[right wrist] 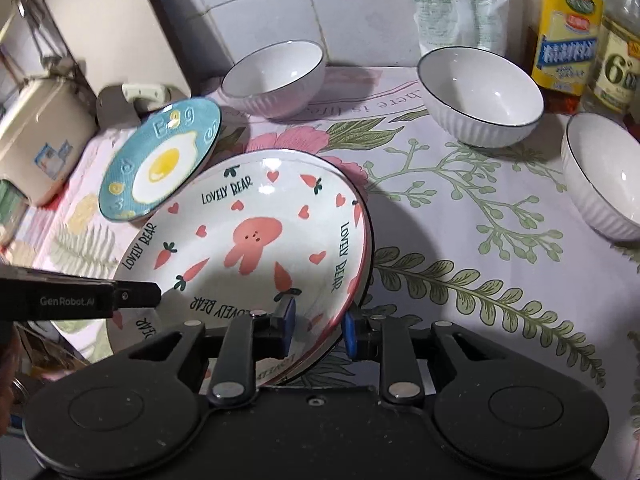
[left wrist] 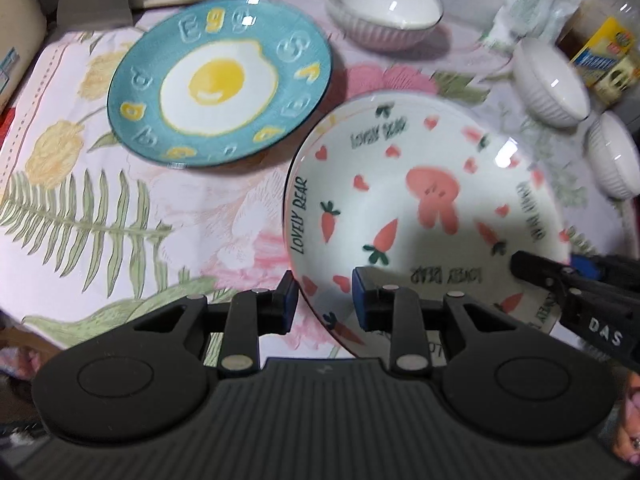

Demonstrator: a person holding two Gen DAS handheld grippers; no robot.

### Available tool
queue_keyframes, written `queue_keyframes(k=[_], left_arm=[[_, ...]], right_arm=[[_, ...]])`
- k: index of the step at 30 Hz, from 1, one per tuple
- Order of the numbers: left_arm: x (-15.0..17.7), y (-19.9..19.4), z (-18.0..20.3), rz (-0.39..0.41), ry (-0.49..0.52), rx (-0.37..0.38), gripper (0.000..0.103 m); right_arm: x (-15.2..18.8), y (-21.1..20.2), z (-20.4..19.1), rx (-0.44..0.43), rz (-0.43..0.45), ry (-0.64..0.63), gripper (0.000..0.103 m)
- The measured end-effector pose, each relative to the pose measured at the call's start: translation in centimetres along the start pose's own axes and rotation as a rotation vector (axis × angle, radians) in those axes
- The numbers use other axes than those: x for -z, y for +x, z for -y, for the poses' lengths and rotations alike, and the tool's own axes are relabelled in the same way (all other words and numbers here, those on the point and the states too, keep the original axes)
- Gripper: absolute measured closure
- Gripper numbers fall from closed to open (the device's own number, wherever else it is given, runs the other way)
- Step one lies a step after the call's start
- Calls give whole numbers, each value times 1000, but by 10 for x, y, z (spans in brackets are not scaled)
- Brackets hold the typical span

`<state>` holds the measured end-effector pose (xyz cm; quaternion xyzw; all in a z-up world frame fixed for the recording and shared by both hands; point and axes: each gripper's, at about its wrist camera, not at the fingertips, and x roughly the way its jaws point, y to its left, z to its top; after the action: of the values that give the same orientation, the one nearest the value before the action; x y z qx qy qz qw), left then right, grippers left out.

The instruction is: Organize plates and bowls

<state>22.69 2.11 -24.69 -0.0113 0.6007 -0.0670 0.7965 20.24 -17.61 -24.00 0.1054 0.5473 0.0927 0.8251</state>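
Plate with bunny: the bunny plate [right wrist: 256,236] is white with a pink bunny, carrots and hearts. It is tilted, with its far edge up. It sits over a second bunny plate [right wrist: 140,328] that lies flat on the cloth [right wrist: 460,240] under it.
Left claw: the left claw [left wrist: 325,302] has the near rim of the bunny plate between its two blue pads. The gap is small and the pads look closed on the rim.
Right claw: the right claw [right wrist: 320,326] has the rim on the other side of the same plate between its pads. The gap is small. Whether the pads press on the rim cannot be told.
Egg plate: the blue egg plate [left wrist: 220,88] lies on the cloth, just behind the bunny plate and to its left.
Bowls: the back bowl [right wrist: 276,76] stands near the tiled wall. The middle bowl [right wrist: 480,96] stands to its right. The side bowl [right wrist: 604,176] stands at the right edge. All three are white, upright and apart from each other.
Other things: a yellow box [right wrist: 564,40] and a white bag [right wrist: 460,8] stand by the wall, behind the bowls.
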Motion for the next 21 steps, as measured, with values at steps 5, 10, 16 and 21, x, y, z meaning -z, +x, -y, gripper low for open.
queue_keyframes(k=[5, 10, 16, 21], left_arm=[[8, 5, 13, 6, 58, -50, 77], [13, 0, 12, 14, 61, -41, 76], [25, -18, 13, 50, 83, -41, 74], [37, -51, 5, 107, 74, -18, 73]], right_arm=[[11, 9, -24, 133, -24, -173, 64], [17, 13, -18, 143, -35, -143, 64], [26, -13, -23, 147, 58, -146, 54], [33, -52, -16, 14, 154, -47, 54]])
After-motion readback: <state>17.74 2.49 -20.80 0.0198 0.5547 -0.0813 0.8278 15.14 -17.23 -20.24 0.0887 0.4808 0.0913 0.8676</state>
